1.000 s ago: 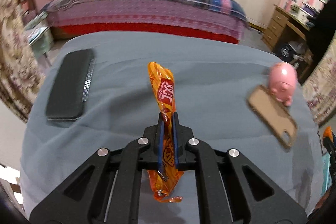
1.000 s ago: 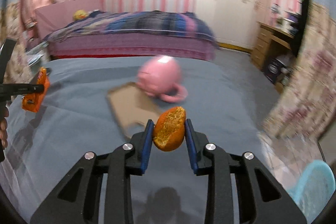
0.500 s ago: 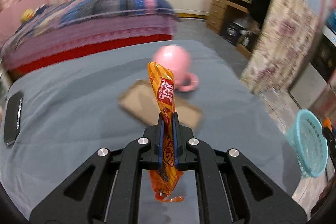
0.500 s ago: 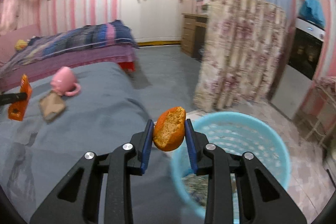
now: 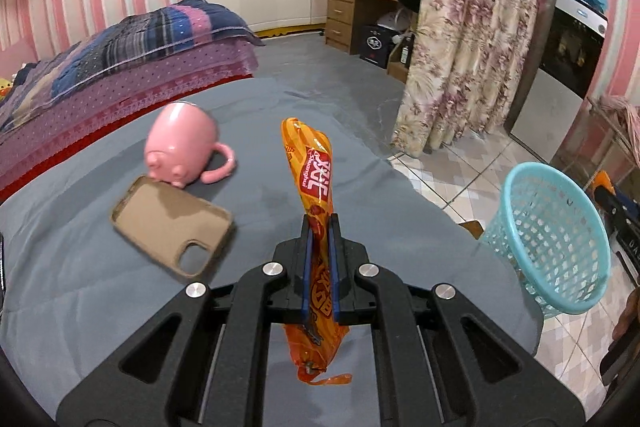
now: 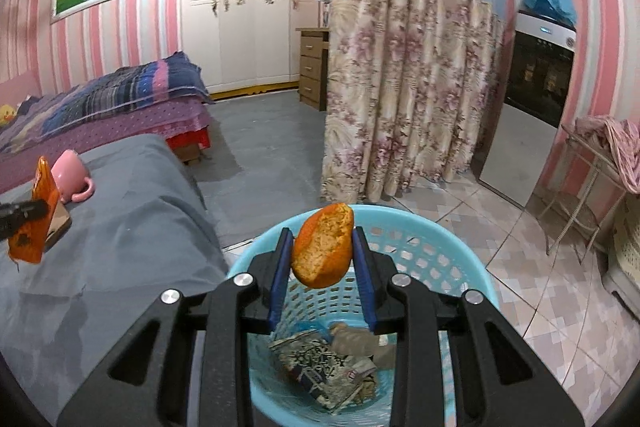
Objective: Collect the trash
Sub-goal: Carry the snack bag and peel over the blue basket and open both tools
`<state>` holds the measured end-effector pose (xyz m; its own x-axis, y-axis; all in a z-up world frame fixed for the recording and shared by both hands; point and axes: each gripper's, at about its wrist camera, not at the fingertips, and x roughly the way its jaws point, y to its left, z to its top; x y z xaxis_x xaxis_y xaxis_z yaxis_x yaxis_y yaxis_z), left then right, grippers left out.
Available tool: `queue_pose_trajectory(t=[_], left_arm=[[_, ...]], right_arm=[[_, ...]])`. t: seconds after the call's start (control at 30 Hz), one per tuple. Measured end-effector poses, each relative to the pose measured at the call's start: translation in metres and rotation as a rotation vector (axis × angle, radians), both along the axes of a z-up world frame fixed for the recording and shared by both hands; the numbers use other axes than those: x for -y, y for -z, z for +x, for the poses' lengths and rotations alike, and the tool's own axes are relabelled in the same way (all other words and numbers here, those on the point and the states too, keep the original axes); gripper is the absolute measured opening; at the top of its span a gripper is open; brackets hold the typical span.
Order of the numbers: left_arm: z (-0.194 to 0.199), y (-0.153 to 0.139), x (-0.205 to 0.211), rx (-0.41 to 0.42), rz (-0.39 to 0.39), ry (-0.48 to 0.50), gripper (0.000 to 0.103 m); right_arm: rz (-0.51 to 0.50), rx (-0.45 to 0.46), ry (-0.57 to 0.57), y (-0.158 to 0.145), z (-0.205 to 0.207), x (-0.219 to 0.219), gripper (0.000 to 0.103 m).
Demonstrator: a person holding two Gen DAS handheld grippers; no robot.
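Gripping one orange snack wrapper (image 5: 316, 187) between its two blue pads, the left claw (image 5: 320, 247) is closed tight on the thin foil, which stands upright out of the jaws and hangs crumpled below them. That claw hovers over the grey-covered table (image 5: 100, 299). On the cloth lie two loose things: one pink pig-shaped mug (image 5: 182, 147) tipped on its side, and one tan phone case (image 5: 172, 227) lying hollow side up, its far edge touching the mug.

The right claw (image 6: 322, 251) clamps one piece of orange peel (image 6: 323, 251), pith side facing the camera, with a blue pad pressing on each flank. It hangs directly above the single turquoise plastic basket (image 6: 452, 267), which stands on the tiled floor (image 6: 540, 307) just beside the table's edge. Inside the basket several crumpled scraps of paper and packaging (image 6: 326, 367) lie in a heap at the bottom; their exact number cannot be told.

From the right wrist view the left claw and its wrapper show at the far left, over the table and well apart from the basket. One bed (image 6: 120, 99) with a striped quilt stands behind.
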<state>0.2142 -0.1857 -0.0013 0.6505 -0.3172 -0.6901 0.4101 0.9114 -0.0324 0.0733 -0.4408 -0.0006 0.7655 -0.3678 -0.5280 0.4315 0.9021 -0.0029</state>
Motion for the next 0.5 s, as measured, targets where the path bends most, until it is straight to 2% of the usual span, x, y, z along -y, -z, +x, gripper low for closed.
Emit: queue_pose_trajectory(t=[0.13,0.5], left_arm=[[-0.003,0.001,0.012,-0.004,-0.029,0.027,0.006],[-0.024,0.004,0.057,0.03,-0.036,0.163,0.006]], right_arm=[[-0.011,0.0,0.033,0.003,-0.004,0.01,0.03],[-0.013,-0.014,0.083,0.014,-0.01,0.027,0.03]])
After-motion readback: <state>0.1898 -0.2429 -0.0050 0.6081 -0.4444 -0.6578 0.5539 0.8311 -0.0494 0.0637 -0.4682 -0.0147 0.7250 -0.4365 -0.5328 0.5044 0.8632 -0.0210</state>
